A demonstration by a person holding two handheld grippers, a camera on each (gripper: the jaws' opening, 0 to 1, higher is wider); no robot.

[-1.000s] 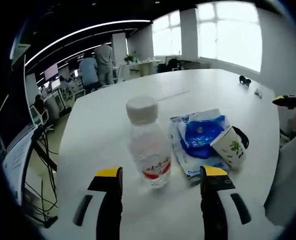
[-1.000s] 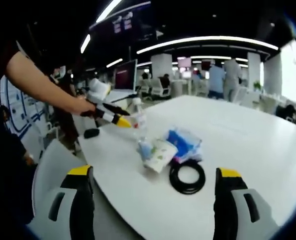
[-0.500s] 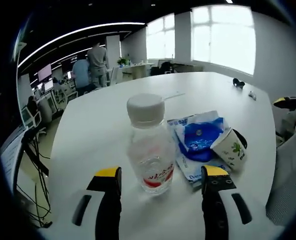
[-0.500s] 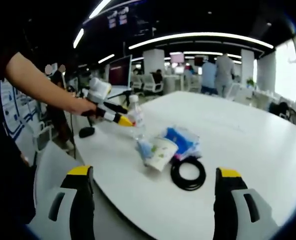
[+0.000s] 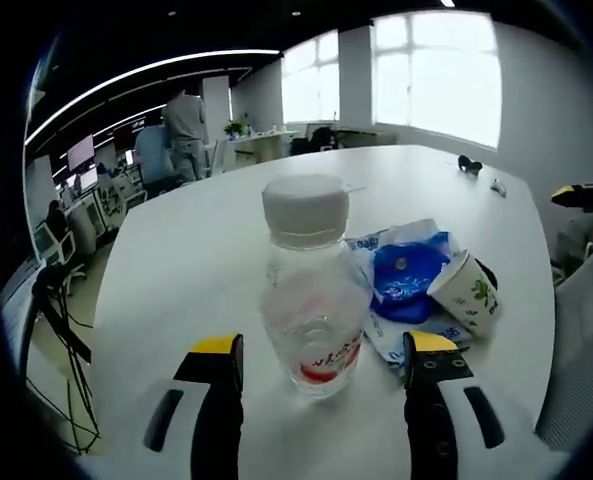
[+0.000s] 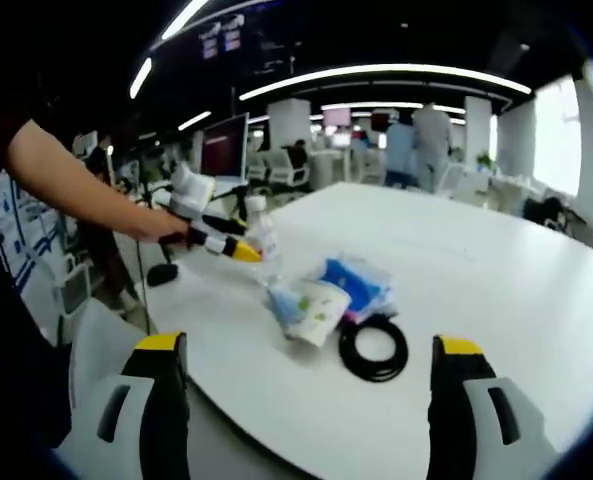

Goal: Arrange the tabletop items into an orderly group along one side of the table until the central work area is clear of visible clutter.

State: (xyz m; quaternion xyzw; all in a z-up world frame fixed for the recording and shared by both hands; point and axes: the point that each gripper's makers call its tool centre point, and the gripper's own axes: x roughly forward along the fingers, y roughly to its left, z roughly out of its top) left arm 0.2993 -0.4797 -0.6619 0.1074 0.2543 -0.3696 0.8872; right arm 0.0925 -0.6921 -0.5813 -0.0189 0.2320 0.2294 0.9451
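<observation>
Between the left gripper's [image 5: 317,362] spread yellow-tipped fingers [image 5: 216,346], the clear plastic water bottle with a white cap [image 5: 312,290] stands upright on the white tabletop [image 5: 206,240], far nearer than the right gripper [image 6: 314,360], whose fingers are apart too.

Clear bottle [image 5: 314,300] with white cap, blue pouch [image 5: 404,278], black cable [image 6: 374,347]

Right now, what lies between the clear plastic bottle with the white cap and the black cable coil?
In the right gripper view, between the clear plastic bottle and the black cable coil lie a tipped white paper cup and a blue-and-white plastic packet.
</observation>
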